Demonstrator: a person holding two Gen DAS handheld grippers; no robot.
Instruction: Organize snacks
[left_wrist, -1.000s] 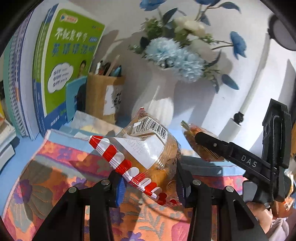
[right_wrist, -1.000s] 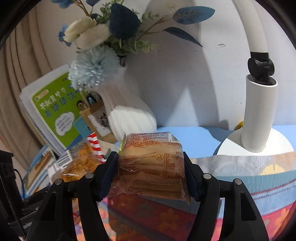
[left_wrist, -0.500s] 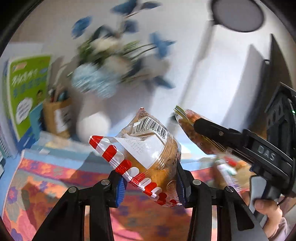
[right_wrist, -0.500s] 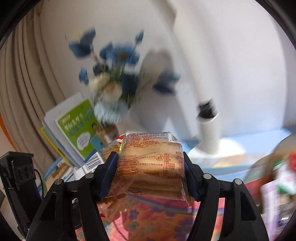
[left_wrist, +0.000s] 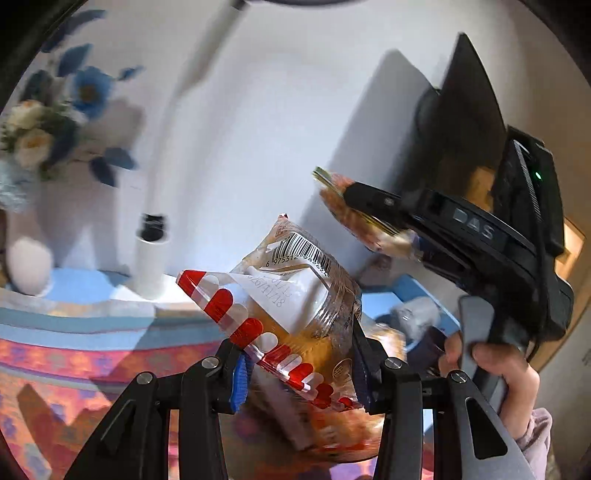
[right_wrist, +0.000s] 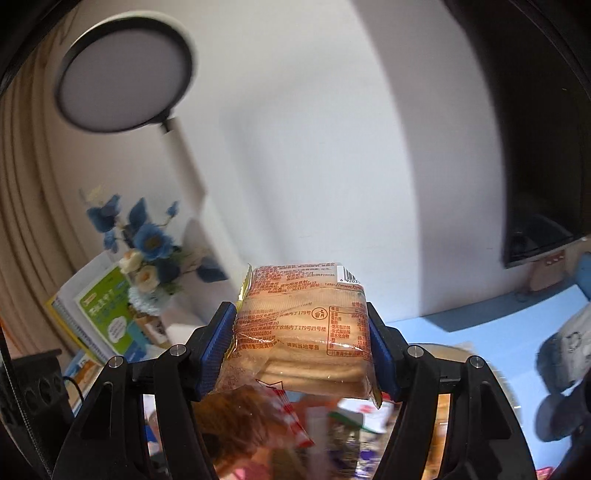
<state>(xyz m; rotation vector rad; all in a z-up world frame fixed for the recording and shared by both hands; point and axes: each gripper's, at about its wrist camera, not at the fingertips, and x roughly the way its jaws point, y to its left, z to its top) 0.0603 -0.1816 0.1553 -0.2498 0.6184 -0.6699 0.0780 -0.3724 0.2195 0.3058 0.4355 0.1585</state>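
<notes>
The left gripper (left_wrist: 297, 365) has its jaws clenched on a striped snack bag (left_wrist: 295, 306), which sticks up between the pads with its barcode end toward 12 o'clock. The right gripper (right_wrist: 301, 350) likewise grasps a biscuit pack (right_wrist: 303, 332), held level across its blue pads; in the left view that pack shows at 2 o'clock, carried by the person's right hand (left_wrist: 491, 369).

Both snacks are lifted clear of the patterned cloth (left_wrist: 74, 354), so this looks like the carry step, heading for wherever the snacks are gathered. Blurred packets lie below both jaws, near 6 o'clock; I cannot tell whether they sit in a container. The next move likely calls for lowering each pack in turn and loosening the jaws once it rests.

Room is open overhead and toward the wall. The lamp post (left_wrist: 149, 269) stands at 9 o'clock, the flower vase (left_wrist: 29, 264) farther left, and the blue table (right_wrist: 498, 317) runs toward 3 o'clock. The two grippers fly close together, so they should descend apart.
</notes>
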